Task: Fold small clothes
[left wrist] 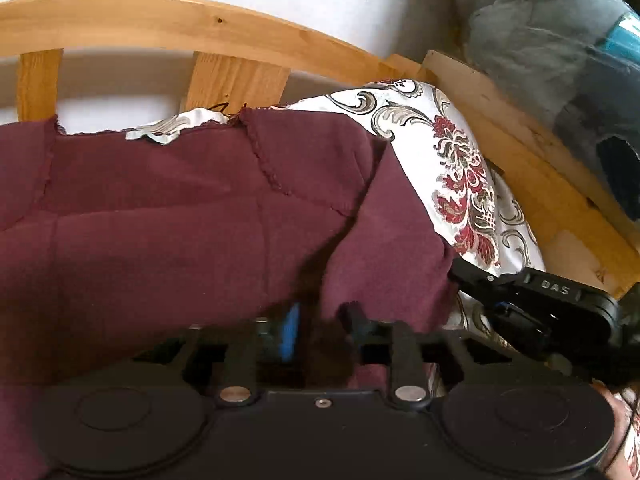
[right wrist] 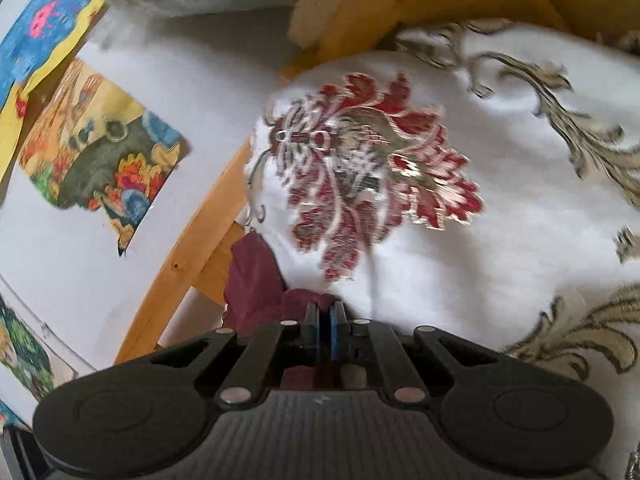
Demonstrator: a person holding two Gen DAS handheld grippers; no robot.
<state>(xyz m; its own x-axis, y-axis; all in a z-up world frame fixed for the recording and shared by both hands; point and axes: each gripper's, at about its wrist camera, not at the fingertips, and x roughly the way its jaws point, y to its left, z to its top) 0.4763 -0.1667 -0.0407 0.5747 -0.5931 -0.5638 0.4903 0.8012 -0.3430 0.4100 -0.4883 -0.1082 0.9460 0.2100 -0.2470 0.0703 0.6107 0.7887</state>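
Garment: I have the maroon knit garment (left wrist: 168, 216) spread on the white bedcover with red and grey floral pattern (left wrist: 452, 168), its far edge by the pale wooden slatted bed frame (left wrist: 160, 28).
Left gripper (left wrist: 316, 320): fingers partly spread, cloth bunched between them; I cannot tell if they grip.
Right gripper (right wrist: 323, 316): fingers pressed together, pinching a maroon corner.
Right gripper from the left view (left wrist: 536, 296): at the garment's right edge.
Step, I judge: lift both corners level, keep the hem taut, and lay it square on the far edge.

The right tongs (right wrist: 324, 320) are closed on a bunched maroon garment (right wrist: 256, 284) at the near left edge of a white floral bedspread (right wrist: 500, 220), beside a wooden rail (right wrist: 188, 256)
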